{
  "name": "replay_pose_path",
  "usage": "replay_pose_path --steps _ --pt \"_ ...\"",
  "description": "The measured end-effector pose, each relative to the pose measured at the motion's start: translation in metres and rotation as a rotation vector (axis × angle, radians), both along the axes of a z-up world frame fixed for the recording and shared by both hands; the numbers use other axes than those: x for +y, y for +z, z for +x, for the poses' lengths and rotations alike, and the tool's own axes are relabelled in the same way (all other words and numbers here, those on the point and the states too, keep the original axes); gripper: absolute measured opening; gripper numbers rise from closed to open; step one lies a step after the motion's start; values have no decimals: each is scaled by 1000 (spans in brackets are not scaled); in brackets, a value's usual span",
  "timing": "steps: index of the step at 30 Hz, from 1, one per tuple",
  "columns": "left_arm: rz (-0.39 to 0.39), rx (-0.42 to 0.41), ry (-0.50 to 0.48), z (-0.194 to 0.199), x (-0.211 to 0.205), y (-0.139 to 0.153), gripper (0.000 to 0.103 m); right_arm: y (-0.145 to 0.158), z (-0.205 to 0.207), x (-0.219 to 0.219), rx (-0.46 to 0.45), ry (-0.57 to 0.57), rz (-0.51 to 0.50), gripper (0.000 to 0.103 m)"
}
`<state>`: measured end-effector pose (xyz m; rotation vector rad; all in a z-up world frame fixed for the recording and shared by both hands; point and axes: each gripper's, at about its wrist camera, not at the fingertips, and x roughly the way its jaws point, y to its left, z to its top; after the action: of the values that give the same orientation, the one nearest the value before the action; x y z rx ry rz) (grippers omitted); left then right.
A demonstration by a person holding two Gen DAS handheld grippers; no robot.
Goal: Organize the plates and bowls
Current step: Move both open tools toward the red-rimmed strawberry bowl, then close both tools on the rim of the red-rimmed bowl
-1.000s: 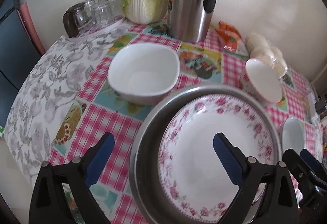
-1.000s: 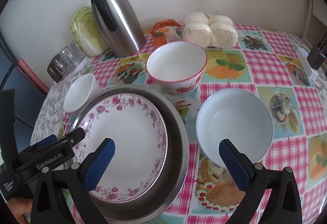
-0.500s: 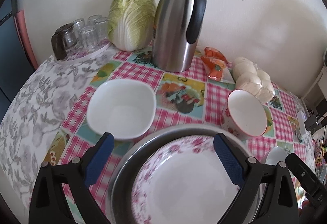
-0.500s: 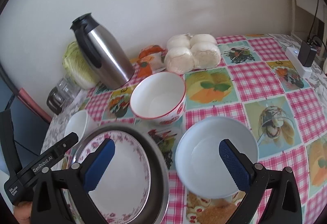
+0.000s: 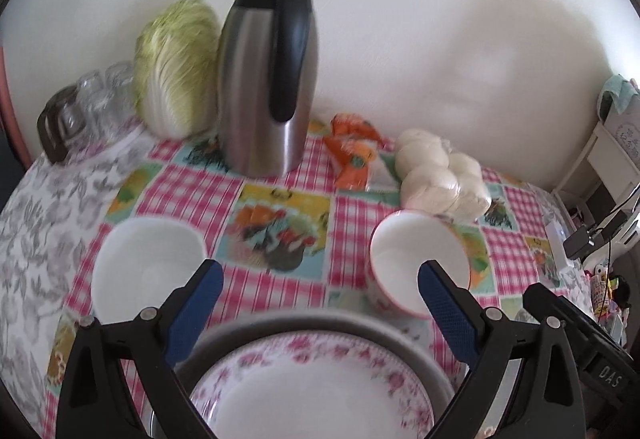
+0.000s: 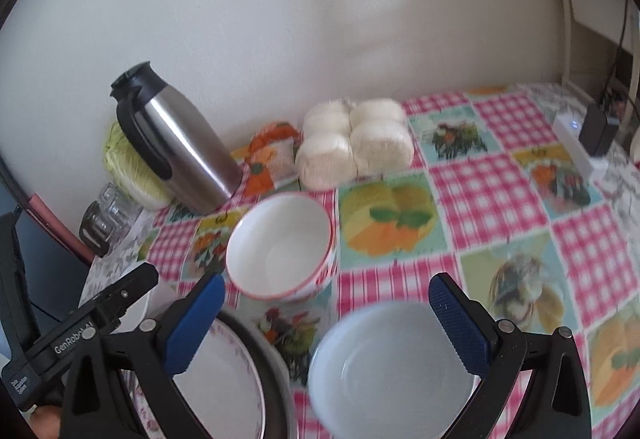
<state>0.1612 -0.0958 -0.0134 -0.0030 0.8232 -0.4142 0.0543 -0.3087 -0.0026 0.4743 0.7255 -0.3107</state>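
Observation:
A pink-flowered plate (image 5: 316, 395) lies inside a grey metal basin (image 5: 304, 323) at the near table edge; both also show in the right wrist view, plate (image 6: 216, 391), basin (image 6: 276, 387). A squarish white bowl (image 5: 146, 259) sits at the left. A red-rimmed bowl (image 5: 416, 259) (image 6: 280, 243) sits in the middle. A plain white bowl (image 6: 392, 367) sits at the right. My left gripper (image 5: 318, 279) is open and empty above the basin. My right gripper (image 6: 326, 303) is open and empty above the plain bowl and the basin's edge.
At the back by the wall stand a steel thermos jug (image 5: 268, 79), a cabbage (image 5: 176, 67), glasses (image 5: 88, 107), an orange packet (image 5: 352, 151) and bagged buns (image 5: 440, 175). A power strip with a charger (image 6: 588, 143) lies at the far right.
Both grippers have pulled back and tilted up, so the basin and bowls sit lower in view and more wall shows. Both stayed open. Nothing on the table moved.

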Motion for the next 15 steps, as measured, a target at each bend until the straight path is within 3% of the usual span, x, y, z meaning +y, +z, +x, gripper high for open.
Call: replay_pose_path --steps 7,15 --pt "-13 -42 -28 11 -22 3 98 -13 21 -8 -23 10 21 103" --pt "42 3 -37 37 -42 -1 98 -29 38 -20 -3 -11 30 103"
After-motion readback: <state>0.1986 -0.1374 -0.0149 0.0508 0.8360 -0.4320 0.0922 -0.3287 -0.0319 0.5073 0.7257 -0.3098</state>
